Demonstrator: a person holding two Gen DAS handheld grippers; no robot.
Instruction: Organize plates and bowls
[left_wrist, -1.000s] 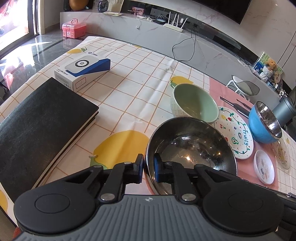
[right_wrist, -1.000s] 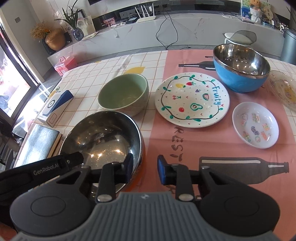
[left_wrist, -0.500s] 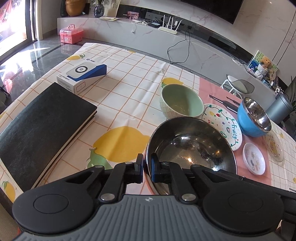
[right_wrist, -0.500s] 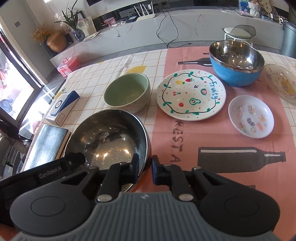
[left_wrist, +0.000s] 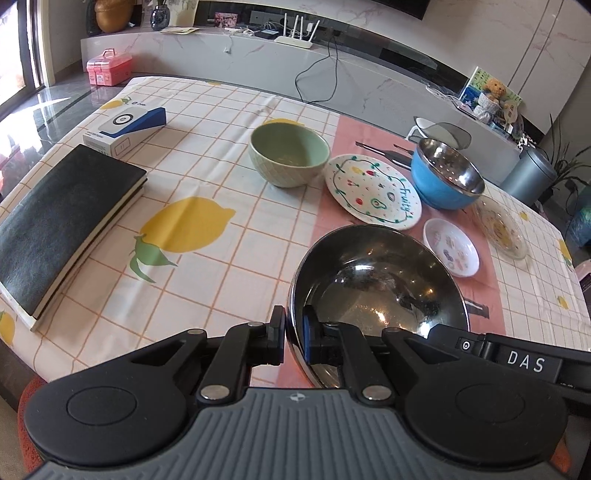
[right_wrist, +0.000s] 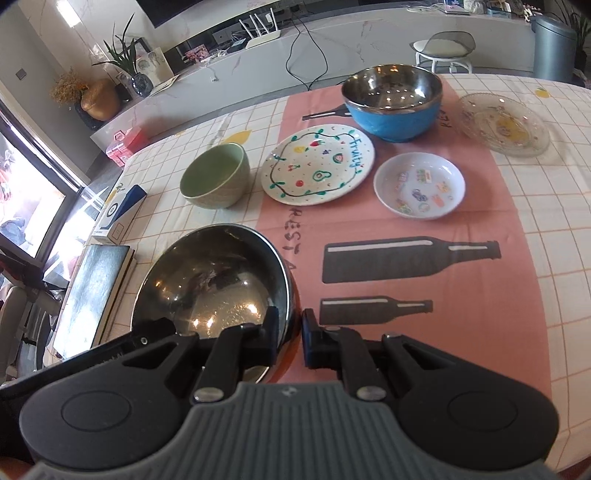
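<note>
**Steel bowl gripped on both rims, lifted toward the pink runner**

Left wrist view: my left gripper was clamped on the near rim of the steel bowl. Since a second ago, the bowl had travelled from beside the green bowl to just short of the fruit plate.

Right wrist view: my right gripper had just closed onto the bowl's opposite rim. Ahead: the small dish and blue bowl; I judged the fruit plate the nearest obstacle.

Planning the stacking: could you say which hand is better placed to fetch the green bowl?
Probably left. The left gripper clamps the rim of the steel bowl on the side nearer the green bowl; the right gripper, its jaws just closed on the other side, would have to cross the bowl.
</note>
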